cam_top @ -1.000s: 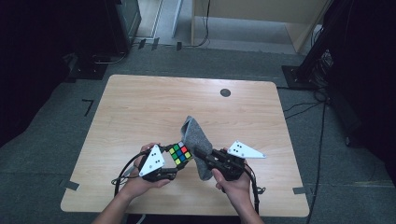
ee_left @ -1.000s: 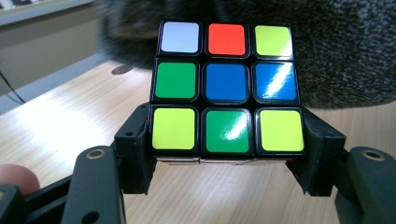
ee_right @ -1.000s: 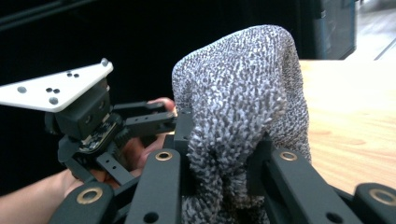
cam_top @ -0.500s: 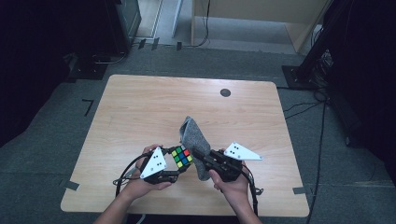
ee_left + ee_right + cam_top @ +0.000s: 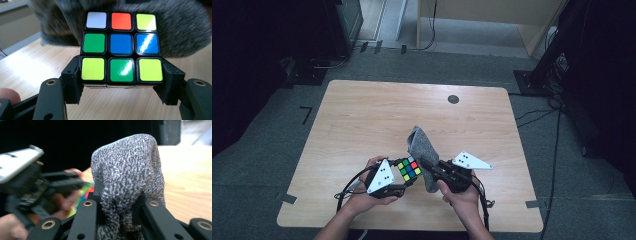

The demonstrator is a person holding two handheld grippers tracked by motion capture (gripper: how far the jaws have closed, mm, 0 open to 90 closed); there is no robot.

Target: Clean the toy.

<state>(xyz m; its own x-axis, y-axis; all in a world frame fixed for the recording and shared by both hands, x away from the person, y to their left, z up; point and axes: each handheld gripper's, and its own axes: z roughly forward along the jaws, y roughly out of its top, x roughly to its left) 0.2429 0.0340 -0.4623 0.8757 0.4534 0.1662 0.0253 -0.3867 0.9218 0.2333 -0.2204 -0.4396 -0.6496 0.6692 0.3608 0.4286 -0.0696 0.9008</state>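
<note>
A puzzle cube (image 5: 409, 169) was held in the left gripper (image 5: 404, 176), clamped between the two black jaws at its lower row — seen clearly in the left gripper view, where the cube (image 5: 121, 47) was pinched on both sides, jaws set about a cube-width apart. The facing side showed white, red and yellow on top, green and two blues in the middle, yellow, green, yellow below. The cube was lifted off the wooden table (image 5: 362, 115), near the front edge, a little left of centre.

A grey knitted cloth (image 5: 422, 155) was gripped by the right gripper (image 5: 430, 170), jaws narrowed tightly on a bunched part of it. In the right gripper view the cloth (image 5: 130, 177) was seen standing up from between the jaws in a rounded hump. In the high view the cloth was touching the cube's right side — the two grippers were brought close together, facing each other. Behind the cube, in the left gripper view, the cloth (image 5: 180, 30) was seen as a blurred grey mass. Both grippers were held by the person's hands at the table's near edge.
</note>
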